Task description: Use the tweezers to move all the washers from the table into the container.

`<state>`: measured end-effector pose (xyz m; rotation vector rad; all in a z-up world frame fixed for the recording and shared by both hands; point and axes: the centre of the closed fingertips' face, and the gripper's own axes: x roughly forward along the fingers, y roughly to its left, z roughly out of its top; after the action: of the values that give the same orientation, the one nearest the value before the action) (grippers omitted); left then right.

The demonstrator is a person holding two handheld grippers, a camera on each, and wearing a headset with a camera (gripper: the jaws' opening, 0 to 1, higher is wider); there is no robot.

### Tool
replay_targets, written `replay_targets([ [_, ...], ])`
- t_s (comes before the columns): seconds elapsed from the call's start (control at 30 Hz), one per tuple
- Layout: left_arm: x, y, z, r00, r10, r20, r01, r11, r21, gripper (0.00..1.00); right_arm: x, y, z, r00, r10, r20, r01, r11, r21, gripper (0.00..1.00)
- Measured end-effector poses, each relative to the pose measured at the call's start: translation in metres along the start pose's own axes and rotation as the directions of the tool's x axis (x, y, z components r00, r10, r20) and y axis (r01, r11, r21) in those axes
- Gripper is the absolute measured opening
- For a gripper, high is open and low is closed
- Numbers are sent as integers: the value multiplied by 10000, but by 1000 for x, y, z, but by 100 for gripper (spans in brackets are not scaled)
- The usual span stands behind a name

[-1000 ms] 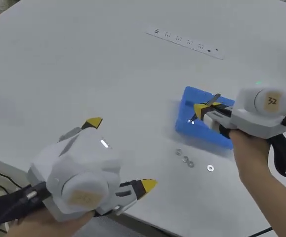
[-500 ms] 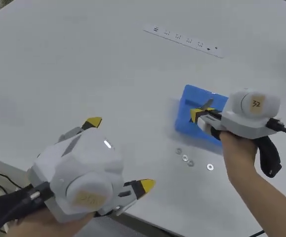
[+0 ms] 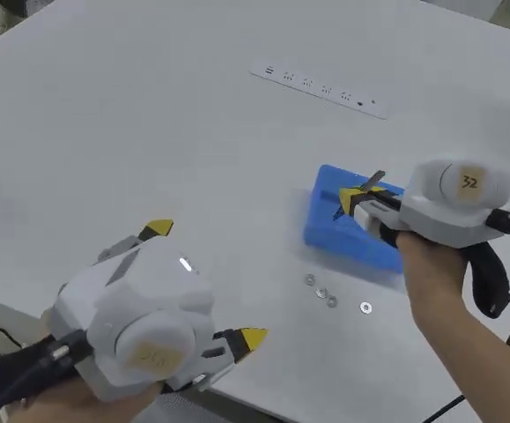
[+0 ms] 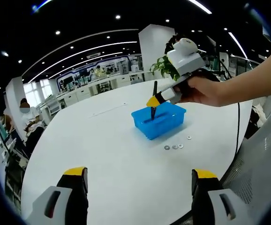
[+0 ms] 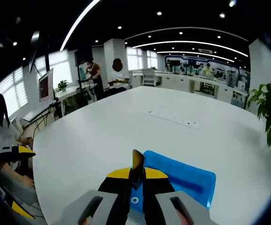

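My right gripper (image 3: 351,201) is shut on dark tweezers (image 3: 375,181) and hovers over the blue container (image 3: 347,238). In the left gripper view the tweezers (image 4: 154,91) point down into the container (image 4: 165,123) from the right gripper (image 4: 155,100). Several washers (image 3: 321,293) lie in a loose row on the white table just in front of the container, also seen as the washers (image 4: 174,146). In the right gripper view the tweezers (image 5: 137,161) stick up between the shut jaws, above the container (image 5: 186,180). My left gripper (image 3: 205,283) stays open and empty near the table's front edge.
A white power strip (image 3: 321,85) lies flat on the table beyond the container. The round white table (image 4: 102,140) spreads wide around the work. Desks, chairs and people stand far off, past the table's edge (image 5: 46,126).
The head camera has shifted a little. My right gripper drifted slightly over the container, tweezers still held. The washers on the table and my left gripper stayed put.
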<state>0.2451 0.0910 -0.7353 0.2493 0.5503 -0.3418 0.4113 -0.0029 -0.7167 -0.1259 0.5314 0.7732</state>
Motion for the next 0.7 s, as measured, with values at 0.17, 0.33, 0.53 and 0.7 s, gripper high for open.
replay_targets([
  [0.17, 1, 0, -1, 10000, -1, -35, 1, 10000, -4, 94, -17, 8, 1, 9997, 192, 176, -193, 9998, 82, 5],
  [0.33, 1, 0, -2, 10000, 9, -76, -9, 10000, -5, 94, -30, 19, -1, 9983, 467, 349, -483, 9978, 460, 4],
  [0.53, 2, -1, -3, 9999, -6, -154, 8, 9999, 161, 93, -33, 37, -17, 9971, 743, 168, -753, 9951, 648, 4],
  [0.7, 3, -1, -4, 9998, -4, -195, 9, 9998, 223, 93, -26, 46, -38, 9953, 922, -295, -901, 9937, 666, 4],
])
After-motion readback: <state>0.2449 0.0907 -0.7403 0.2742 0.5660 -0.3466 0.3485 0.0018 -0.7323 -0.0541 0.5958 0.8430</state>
